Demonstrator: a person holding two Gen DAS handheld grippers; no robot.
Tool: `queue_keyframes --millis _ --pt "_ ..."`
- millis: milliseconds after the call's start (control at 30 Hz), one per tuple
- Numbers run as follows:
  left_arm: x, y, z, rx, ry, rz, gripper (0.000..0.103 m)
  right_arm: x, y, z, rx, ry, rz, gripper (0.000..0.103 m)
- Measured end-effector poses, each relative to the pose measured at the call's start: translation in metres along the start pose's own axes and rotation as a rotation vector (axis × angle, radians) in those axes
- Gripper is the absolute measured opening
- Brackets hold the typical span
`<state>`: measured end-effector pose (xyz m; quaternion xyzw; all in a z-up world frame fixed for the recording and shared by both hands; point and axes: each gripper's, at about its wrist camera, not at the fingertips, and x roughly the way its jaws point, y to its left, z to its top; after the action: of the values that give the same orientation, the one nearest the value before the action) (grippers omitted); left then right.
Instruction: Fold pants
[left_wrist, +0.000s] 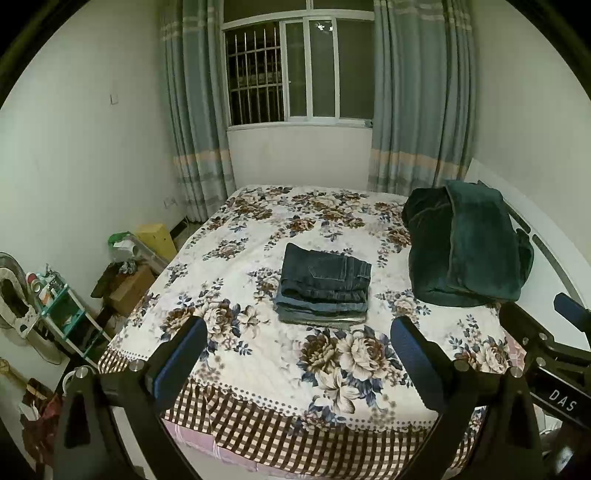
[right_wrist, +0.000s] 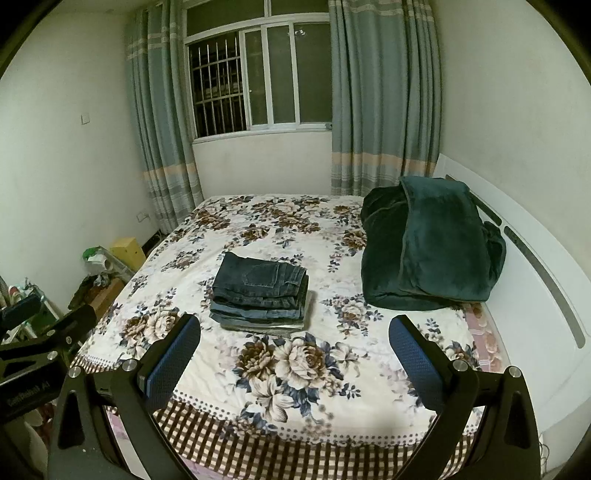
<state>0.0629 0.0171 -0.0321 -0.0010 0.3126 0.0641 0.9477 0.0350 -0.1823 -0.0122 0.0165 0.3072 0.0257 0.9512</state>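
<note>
The pants (left_wrist: 325, 278) are seen folded into a thick dark denim block on top of a small stack of other folded clothes (left_wrist: 321, 314), near the middle of the bed (left_wrist: 258, 362). Denim of this kind can be expected to be fairly heavy, soft but with stiff seams, and not slippery; the layers would be likely to slide apart unless the whole folded edge is pinched, so the near edge or a corner is judged the best place to be gripped. The stack lies well ahead of both claws, roughly between their fingers in each view. The left claw (left_wrist: 299, 336) and the right claw (right_wrist: 295, 334) are both held wide open above the near edge of the bed, with nothing gripped. A dark green blanket (left_wrist: 469, 251) is heaped to the right, apart from the stack.
</note>
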Motion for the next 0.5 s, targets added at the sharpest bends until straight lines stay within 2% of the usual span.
queue_keyframes --millis 500 --pt "-0.0009 -0.0022 -0.0004 -0.016 -0.015 0.015 0.102 0.0023 -0.0006 0.0008 -0.007 -0.002 0.005 0.103"
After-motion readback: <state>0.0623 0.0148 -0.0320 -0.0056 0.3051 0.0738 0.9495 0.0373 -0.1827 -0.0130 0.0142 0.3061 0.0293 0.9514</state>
